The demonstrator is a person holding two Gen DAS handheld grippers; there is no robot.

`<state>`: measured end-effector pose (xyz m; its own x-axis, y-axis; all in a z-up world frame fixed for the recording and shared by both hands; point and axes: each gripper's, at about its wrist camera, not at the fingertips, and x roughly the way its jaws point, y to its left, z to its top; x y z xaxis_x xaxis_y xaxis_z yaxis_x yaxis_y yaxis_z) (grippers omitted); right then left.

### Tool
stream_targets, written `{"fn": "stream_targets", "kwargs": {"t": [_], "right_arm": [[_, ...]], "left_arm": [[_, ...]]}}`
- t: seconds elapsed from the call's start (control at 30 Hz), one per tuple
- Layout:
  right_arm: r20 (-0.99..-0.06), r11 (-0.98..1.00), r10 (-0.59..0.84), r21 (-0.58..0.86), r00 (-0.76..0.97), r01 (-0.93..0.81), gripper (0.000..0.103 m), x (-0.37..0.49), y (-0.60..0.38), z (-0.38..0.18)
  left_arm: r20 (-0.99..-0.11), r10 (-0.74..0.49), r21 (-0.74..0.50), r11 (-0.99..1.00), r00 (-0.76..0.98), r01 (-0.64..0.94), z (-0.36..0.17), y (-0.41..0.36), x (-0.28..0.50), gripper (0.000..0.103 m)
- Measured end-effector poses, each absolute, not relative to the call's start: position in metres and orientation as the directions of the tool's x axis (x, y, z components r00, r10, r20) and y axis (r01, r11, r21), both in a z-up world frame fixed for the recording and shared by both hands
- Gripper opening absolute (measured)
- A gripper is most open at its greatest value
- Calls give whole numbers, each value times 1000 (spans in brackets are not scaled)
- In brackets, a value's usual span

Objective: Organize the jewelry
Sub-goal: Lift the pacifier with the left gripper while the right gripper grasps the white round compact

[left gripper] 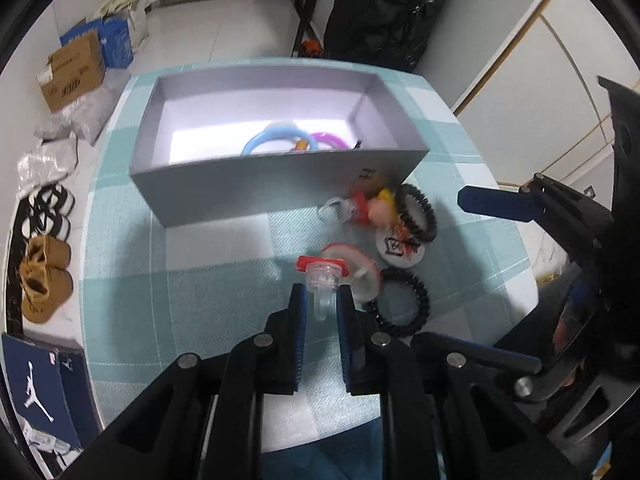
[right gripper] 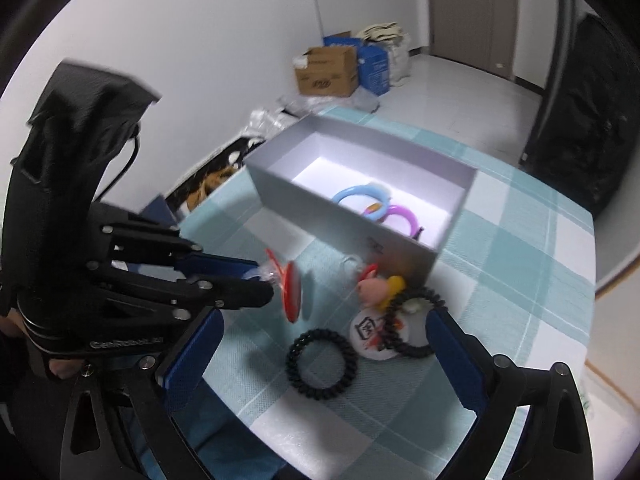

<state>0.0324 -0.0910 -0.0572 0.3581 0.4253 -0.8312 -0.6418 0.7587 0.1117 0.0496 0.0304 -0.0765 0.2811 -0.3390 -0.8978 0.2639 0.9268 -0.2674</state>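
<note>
Clamping a clear plastic clip with a red-rimmed disc [left gripper: 326, 280], the left gripper [left gripper: 322, 300] has its blue-padded jaws closed on the clip's transparent stem, holding it above the teal-and-white checked tablecloth [left gripper: 200, 280]. Ahead of that gripper sits the open grey rectangular box [left gripper: 280, 184], with a light-blue ring bangle [left gripper: 272, 138] and a purple ring bangle [left gripper: 328, 140] lying inside. Just to its right lies one black spiral hair tie [left gripper: 404, 304]; ahead and to the right, near the box wall, lie a second black spiral hair tie [left gripper: 418, 212], a round white badge with red and black print [left gripper: 400, 250] and a small pink and yellow toy charm [left gripper: 372, 206]. The right gripper [right gripper: 324, 356] hangs with its jaws wide apart and empty above the hair ties and badge.
</note>
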Motion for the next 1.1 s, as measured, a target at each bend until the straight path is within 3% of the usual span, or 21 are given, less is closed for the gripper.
{"fn": "stream_targets", "kwargs": {"t": [0.03, 0.1, 0.27, 0.53, 0.77, 1.1], "right_arm": [[-833, 755, 423, 107, 356, -648, 93, 32, -90, -58], [-844, 747, 408, 90, 348, -658, 75, 31, -86, -62], [-865, 737, 381, 72, 325, -672, 56, 30, -81, -73], [-857, 724, 400, 79, 324, -686, 55, 28, -73, -77], [-867, 708, 365, 24, 338, -706, 45, 33, -52, -89], [-891, 724, 318, 8, 325, -689, 17, 41, -41, -105]], "left_arm": [[-891, -365, -298, 919, 270, 257, -77, 33, 50, 10], [-882, -390, -327, 910, 264, 254, -75, 36, 50, 10], [-872, -399, -339, 910, 282, 240, -70, 38, 51, 10], [-804, -418, -386, 908, 422, 165, -38, 63, 44, 10], [-738, -420, -435, 894, 528, 103, -24, 91, 43, 10], [-734, -431, -452, 887, 524, 96, -27, 99, 46, 10]]}}
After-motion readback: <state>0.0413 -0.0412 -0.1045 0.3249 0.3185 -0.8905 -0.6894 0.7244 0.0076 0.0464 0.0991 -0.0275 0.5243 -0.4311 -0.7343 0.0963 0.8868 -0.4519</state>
